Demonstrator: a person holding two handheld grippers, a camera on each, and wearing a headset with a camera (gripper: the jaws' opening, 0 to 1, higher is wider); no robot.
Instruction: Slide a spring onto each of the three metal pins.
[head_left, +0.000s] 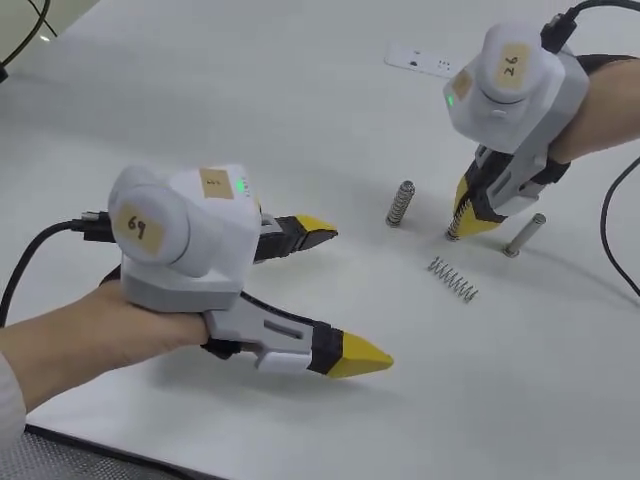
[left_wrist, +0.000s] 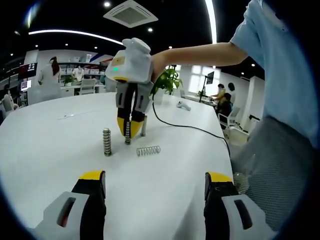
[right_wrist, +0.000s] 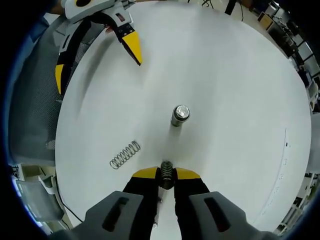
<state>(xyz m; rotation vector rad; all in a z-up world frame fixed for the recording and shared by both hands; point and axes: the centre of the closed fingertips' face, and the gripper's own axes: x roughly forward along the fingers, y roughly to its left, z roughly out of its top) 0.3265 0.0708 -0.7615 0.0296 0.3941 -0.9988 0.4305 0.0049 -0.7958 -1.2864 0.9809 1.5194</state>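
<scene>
The right gripper (right_wrist: 166, 172) points down and is squeezed shut on a spring (right_wrist: 166, 177). The spring stands up straight between the yellow tips, and its low end touches the white counter (head_left: 200, 100). I cannot tell if a pin is inside it.

Just beside it stands a pin with a spring (head_left: 400, 203) already around it. On the other side stands a bare pin (head_left: 525, 235), leaning a little. A loose spring (head_left: 452, 278) lies flat on the counter, near the right gripper's tips but not touching them.

The left gripper (head_left: 348, 292) is low over the counter, well apart from the springs and pins. Its two yellow tips are spread wide with nothing between them.

A white power strip (head_left: 425, 62) lies at the far side of the counter. A black cable (left_wrist: 190, 127) runs across the top. The room is a big office with bright ceiling lights, a green plant (left_wrist: 167, 80), and people sitting far off.
</scene>
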